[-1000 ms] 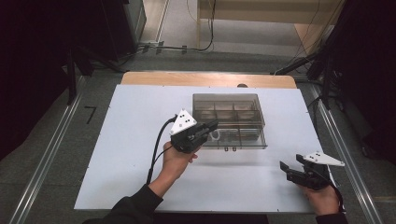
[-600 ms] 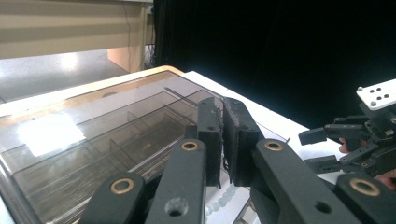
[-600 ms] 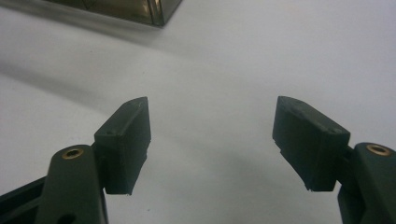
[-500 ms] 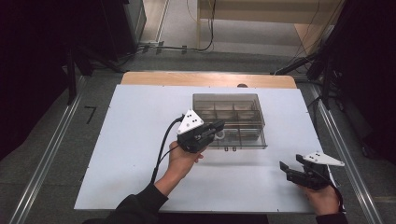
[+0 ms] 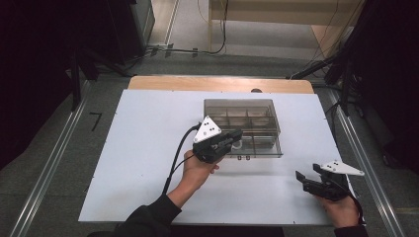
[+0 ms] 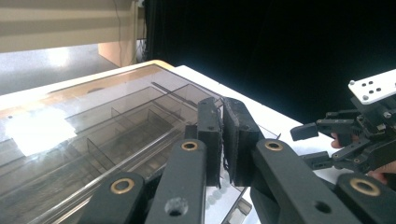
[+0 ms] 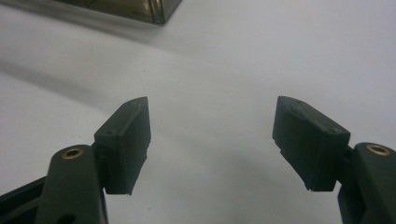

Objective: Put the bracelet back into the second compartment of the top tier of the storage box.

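The left gripper (image 6: 223, 140) has its fingers (image 6: 208, 133) pressed flat together with nothing between them, the tips poised over the near edge of the clear plastic box (image 5: 247, 123), just above its lid; whether they touch it I cannot tell. The right gripper (image 7: 212, 144) has its fingers (image 7: 125, 140) spread wide and empty, resting low over the bare white worktop (image 5: 143, 148) near the front right corner, well apart from the box. The box sits toward the back middle of the worktop, a shallow rectangular organiser of smoky see-through plastic, split by thin walls into several compartments, with a flat lid that throws back the room light. From the left gripper view the compartments look empty or nearly so, though glare hides part of them. At the front edge there seem to be small clasps (image 5: 243, 158); they are too small to read well. I would judge the box light, stiff and rather slippery, its thin walls likely to slide on the smooth worktop if pushed from one side. The front lip of the lid beside the clasps looks the sensible place to take hold, with the other gripper steadying a side wall.
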Motion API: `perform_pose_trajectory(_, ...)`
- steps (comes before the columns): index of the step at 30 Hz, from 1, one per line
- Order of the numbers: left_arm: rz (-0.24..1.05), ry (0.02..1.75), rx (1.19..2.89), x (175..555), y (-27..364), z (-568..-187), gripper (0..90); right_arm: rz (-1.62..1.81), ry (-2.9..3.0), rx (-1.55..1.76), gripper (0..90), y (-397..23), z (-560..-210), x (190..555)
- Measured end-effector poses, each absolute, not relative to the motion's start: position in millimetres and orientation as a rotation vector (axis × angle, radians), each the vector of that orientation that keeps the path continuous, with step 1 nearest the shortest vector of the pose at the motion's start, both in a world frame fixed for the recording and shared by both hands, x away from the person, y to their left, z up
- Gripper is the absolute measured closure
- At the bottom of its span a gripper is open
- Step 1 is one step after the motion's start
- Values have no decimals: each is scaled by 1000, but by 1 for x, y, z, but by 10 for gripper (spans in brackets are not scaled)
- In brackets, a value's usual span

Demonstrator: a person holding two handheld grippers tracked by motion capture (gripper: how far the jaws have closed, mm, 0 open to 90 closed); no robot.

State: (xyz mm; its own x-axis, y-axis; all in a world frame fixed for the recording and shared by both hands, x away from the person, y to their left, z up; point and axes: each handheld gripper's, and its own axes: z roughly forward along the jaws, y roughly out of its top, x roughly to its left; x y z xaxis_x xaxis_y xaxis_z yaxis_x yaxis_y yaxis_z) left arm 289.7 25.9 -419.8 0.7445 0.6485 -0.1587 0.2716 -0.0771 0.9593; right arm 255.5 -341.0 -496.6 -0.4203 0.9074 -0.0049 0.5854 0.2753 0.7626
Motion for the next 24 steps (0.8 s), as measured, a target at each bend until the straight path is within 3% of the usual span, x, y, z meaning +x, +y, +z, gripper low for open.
perform_pose_trajectory(24,320,790,1734,304,11,-439,862,973,2110,1340,263,-341,-497,256)
